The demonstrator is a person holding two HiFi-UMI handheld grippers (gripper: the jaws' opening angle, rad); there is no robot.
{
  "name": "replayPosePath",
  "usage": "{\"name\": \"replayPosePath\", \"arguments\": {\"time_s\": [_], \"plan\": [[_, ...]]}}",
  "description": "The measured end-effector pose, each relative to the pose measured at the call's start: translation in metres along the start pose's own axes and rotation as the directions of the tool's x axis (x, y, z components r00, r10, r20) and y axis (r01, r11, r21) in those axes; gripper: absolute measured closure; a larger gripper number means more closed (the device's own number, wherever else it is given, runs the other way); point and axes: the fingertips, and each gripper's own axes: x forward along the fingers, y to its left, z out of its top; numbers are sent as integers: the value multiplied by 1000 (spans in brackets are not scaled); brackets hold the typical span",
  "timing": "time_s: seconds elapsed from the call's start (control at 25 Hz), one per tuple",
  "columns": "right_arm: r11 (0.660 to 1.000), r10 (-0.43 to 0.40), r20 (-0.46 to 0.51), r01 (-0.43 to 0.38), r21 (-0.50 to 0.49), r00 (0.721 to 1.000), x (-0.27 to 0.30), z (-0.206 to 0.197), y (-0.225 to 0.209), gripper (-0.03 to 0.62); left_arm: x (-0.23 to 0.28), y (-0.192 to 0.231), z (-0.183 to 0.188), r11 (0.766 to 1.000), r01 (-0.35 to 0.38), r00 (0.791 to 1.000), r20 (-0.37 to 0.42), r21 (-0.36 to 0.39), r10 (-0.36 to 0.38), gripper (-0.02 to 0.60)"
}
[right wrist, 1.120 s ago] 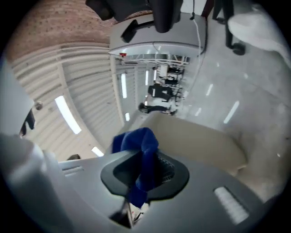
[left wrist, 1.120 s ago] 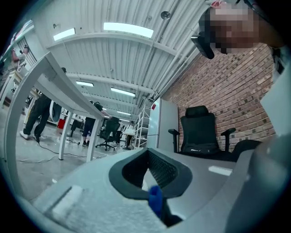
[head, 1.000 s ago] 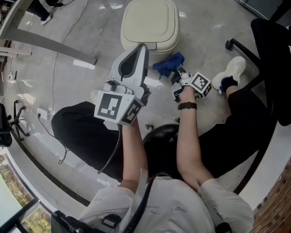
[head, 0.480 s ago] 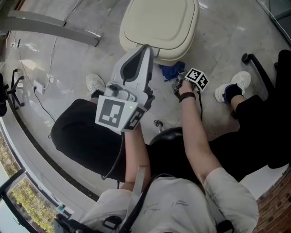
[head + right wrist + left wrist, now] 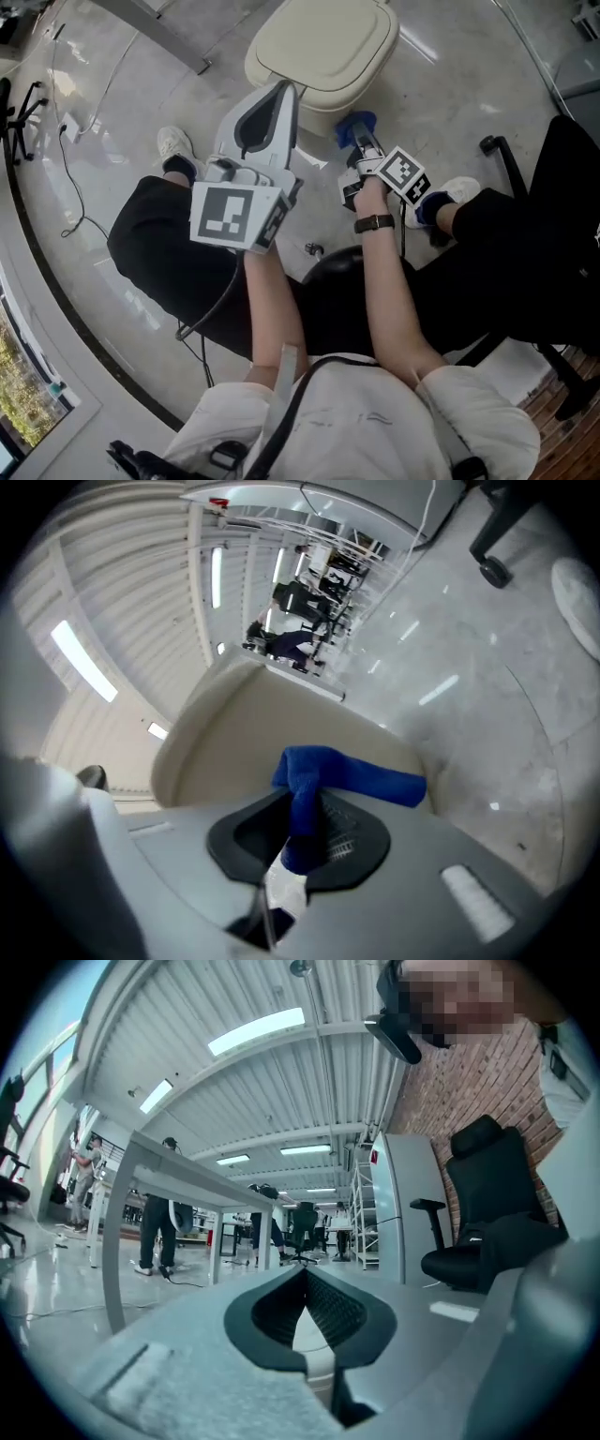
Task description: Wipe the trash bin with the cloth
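Note:
The cream trash bin (image 5: 319, 42) stands on the floor at the top of the head view, its lid closed. My right gripper (image 5: 361, 142) is shut on the blue cloth (image 5: 357, 125), which presses against the bin's near right side. In the right gripper view the blue cloth (image 5: 323, 775) sticks out of the right gripper (image 5: 300, 829) with the trash bin (image 5: 234, 742) wall right behind it. My left gripper (image 5: 285, 90) hovers just in front of the bin, apart from the cloth. The left gripper (image 5: 305, 1283) is shut on nothing and points into the room.
The person's legs in black trousers (image 5: 159, 234) and white shoes (image 5: 173, 145) flank the bin. An office chair base with a castor (image 5: 492, 145) is at the right. Cables (image 5: 70, 122) lie on the glossy floor at the left, and a table leg (image 5: 164, 33) crosses the top left.
The head view has swung, so the bin now sits higher. The right gripper has kept the cloth at the bin's near side, drawing it in closer. The left gripper has stayed raised and shut.

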Motion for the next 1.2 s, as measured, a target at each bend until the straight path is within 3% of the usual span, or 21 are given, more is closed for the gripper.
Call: {"name": "replayPosePath", "arguments": {"time_s": [0.08,0.24,0.32,0.4,0.44,0.48,0.56,0.68,0.76,0.84,1.0,1.2], "plan": [[996,92,35,-91,-9,995,-16,26,42,553,-4,2,10,999,-43,999,21,-9,43,581],[970,243,109,-244,-2,964,-47,75,113,553,-7,-11,17,998,-48,995,88,-51,52,581],[926,377,109,-375,-38,920,-60,86,159,552,-10,-16,21,997,-48,994,101,-58,53,581],[849,526,33,-522,-84,850,-65,77,206,553,-14,-18,27,997,-46,993,108,-59,52,581],[822,561,-26,-560,-108,828,-60,65,218,553,-15,-17,29,997,-47,993,109,-58,53,581],[813,562,-79,-567,-131,823,-53,49,219,553,-17,-16,31,997,-49,993,107,-55,55,581],[845,499,-113,-511,-156,859,-38,22,186,553,-19,-13,30,997,-56,993,100,-52,61,581],[890,446,-15,-446,-95,895,-25,-4,112,553,-19,-10,29,996,-57,993,101,-65,64,581],[949,303,-66,-307,-69,951,-4,-29,51,551,-17,-8,27,996,-62,993,101,-72,69,581],[985,157,-129,-165,-53,979,18,-52,-4,551,-15,-6,18,995,-69,994,81,-71,75,581],[992,-19,-165,38,116,986,48,-83,-92,551,-11,2,1,993,-70,996,46,-95,74,581],[951,-191,-254,242,190,948,69,-110,-159,551,-9,17,-12,989,-94,995,23,-117,97,581]]}}
